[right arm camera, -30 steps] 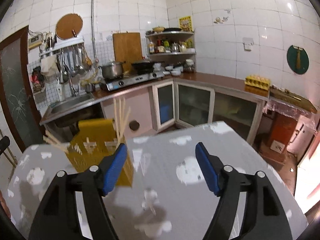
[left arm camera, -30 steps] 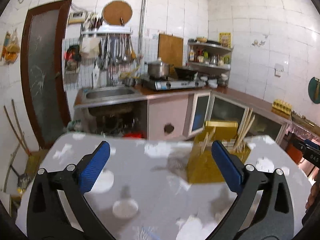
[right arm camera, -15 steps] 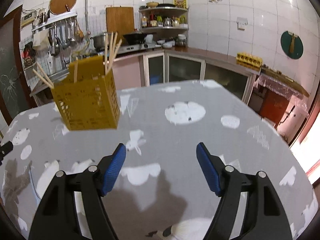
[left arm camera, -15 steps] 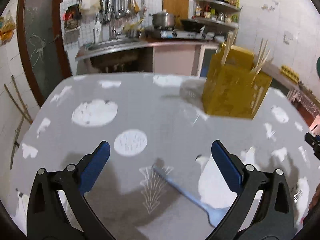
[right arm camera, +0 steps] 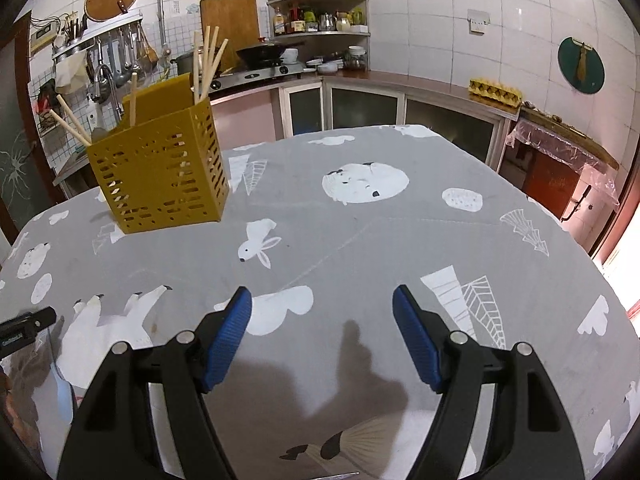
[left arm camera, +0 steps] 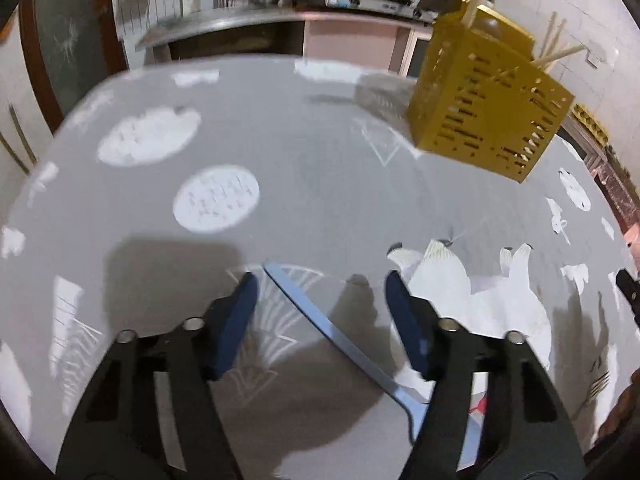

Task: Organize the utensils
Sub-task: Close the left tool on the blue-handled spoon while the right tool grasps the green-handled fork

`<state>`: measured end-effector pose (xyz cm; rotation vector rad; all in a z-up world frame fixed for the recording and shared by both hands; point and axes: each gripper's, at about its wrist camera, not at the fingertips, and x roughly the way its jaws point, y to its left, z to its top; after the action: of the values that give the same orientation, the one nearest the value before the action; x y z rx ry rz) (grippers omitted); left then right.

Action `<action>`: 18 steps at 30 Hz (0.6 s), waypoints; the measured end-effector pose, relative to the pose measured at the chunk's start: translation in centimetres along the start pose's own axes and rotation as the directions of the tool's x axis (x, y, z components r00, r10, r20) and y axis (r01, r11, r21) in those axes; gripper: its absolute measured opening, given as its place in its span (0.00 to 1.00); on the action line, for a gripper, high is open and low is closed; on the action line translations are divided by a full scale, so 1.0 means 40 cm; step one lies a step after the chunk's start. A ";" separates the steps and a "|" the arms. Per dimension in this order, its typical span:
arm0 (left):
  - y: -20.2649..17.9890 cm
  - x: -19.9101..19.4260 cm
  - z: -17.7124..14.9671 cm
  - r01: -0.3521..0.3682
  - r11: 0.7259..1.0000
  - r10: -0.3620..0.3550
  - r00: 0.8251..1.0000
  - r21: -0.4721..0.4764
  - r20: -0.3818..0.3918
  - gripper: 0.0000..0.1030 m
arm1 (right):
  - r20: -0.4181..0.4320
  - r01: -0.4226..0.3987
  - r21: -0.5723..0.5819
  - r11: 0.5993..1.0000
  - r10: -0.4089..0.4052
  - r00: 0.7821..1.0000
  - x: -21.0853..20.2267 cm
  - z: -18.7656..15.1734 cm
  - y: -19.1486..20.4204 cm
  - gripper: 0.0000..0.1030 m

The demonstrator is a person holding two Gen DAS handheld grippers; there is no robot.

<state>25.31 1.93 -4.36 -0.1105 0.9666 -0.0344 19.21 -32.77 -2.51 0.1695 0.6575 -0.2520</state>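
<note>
A light-blue utensil with a long flat handle lies slantwise on the grey patterned tablecloth. My left gripper hangs low over it with the handle between the jaws, which are closing; the pads do not touch it. My right gripper is open and holds nothing, just above the cloth. The yellow perforated utensil holder stands at the far side with several wooden chopsticks in it; it also shows in the left wrist view. A metal fork lies at the lower right.
The round table's edge drops off toward kitchen cabinets, a stove and a sink counter. The left gripper's tip shows at the left of the right wrist view. A thin metal tip peeks in at its bottom edge.
Both grippers have sunk toward the table. The left one tipped downward onto the light-blue utensil and its jaws have narrowed around the handle. The right jaws kept their width.
</note>
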 end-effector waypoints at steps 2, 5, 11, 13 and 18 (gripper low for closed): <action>-0.002 0.011 -0.004 -0.010 1.000 0.010 1.000 -0.002 -0.010 0.55 | -0.007 0.007 -0.001 1.000 -0.007 1.000 -0.002 -0.002 -0.001 0.70; -0.014 0.014 -0.004 -0.032 0.999 0.032 0.999 0.032 -0.009 0.47 | -0.021 0.030 0.002 1.000 -0.030 0.999 -0.011 -0.011 -0.004 0.70; -0.007 0.019 0.007 -0.023 0.998 0.024 1.000 0.062 -0.013 0.24 | -0.061 0.096 0.013 0.995 -0.095 0.994 -0.042 -0.052 -0.011 0.70; -0.004 0.020 0.011 -0.006 0.997 0.008 1.000 0.072 -0.018 0.22 | -0.071 0.119 0.015 0.993 -0.118 0.991 -0.058 -0.068 -0.011 0.70; -0.001 0.018 0.012 0.024 0.993 -0.022 1.000 0.118 -0.018 0.16 | -0.097 0.178 0.039 0.983 -0.173 0.980 -0.114 -0.106 -0.017 0.70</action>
<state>26.11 1.88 -4.66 -0.0127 0.9772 -0.1140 13.07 -31.63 -3.05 0.1698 0.7607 -0.4317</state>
